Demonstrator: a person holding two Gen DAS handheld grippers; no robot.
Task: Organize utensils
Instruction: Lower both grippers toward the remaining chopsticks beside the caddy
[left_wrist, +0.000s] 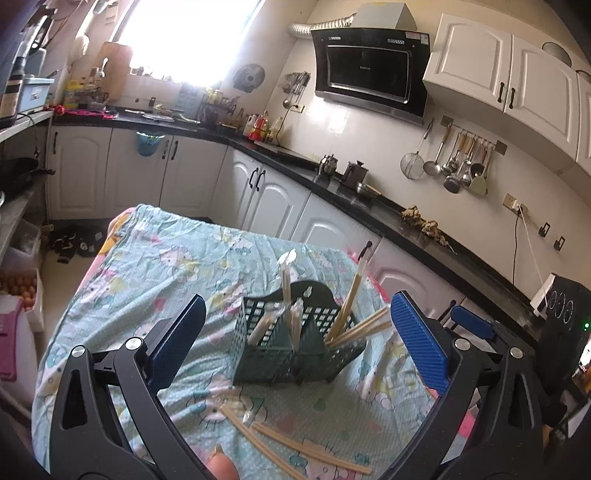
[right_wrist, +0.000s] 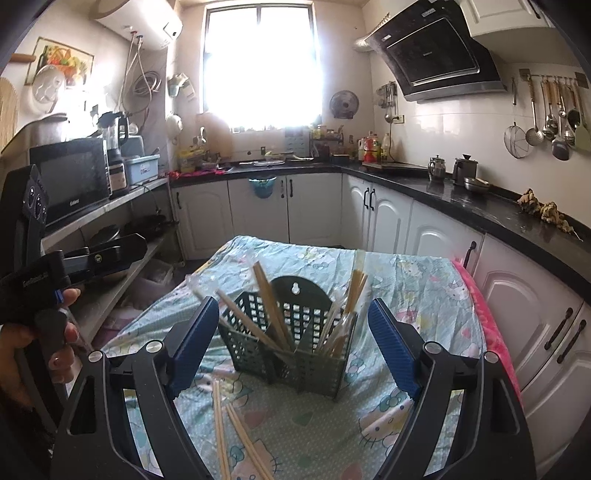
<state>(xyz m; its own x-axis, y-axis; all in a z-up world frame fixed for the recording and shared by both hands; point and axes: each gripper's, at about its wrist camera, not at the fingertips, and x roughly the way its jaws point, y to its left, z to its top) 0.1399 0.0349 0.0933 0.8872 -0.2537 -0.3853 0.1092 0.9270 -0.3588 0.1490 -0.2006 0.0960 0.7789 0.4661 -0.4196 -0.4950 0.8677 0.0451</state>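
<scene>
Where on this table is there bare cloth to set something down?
Free: the cloth beyond the green basket, toward the cabinets, and the strip to its right. Crowded: the near patch, where loose chopsticks lie in front of the basket.

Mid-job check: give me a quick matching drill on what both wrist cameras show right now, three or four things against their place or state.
Things:
1. green basket
2. loose chopsticks
3. right gripper
4. ladles and strainer

Places or states:
A. hanging from a wall rail
B. lying flat on the patterned cloth, nearer the camera than the basket
C. open, nothing between its fingers
D. standing on the cloth, chopsticks leaning in its compartments

Pairs: 1-D, 2-B, 3-C, 4-A
</scene>
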